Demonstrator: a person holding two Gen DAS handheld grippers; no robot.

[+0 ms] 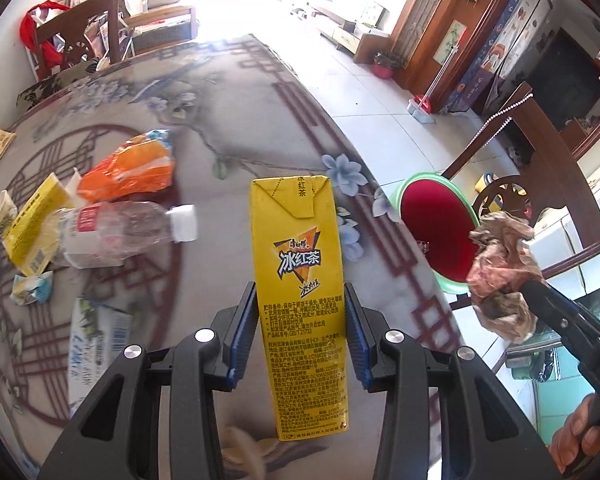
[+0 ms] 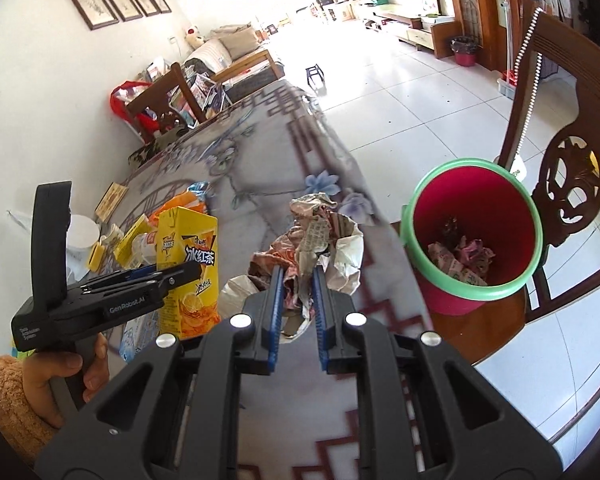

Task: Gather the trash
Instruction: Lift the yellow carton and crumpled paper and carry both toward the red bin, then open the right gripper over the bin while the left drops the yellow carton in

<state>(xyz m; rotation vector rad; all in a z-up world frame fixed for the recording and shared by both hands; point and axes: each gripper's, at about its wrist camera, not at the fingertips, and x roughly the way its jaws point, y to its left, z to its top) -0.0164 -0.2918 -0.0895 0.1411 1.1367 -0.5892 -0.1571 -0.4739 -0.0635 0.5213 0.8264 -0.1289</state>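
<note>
Trash on patterned tablecloth (image 1: 228, 128): clear crushed plastic bottle (image 1: 120, 232), orange crinkled wrapper (image 1: 130, 174), small yellow box (image 1: 32, 224), torn paper bits. Left gripper (image 1: 300, 308), blue ribbed pads closed against the sides of a tall yellow drink carton (image 1: 300, 280), glossy, flat-faced. Right gripper (image 2: 296, 292) pinched narrow on a crumpled wad of newspaper (image 2: 320, 240), creased and lumpy. Red round bin (image 2: 472, 236) with green rim sits on a wooden chair (image 2: 568, 184) just beside the table edge, crumpled paper inside.
</note>
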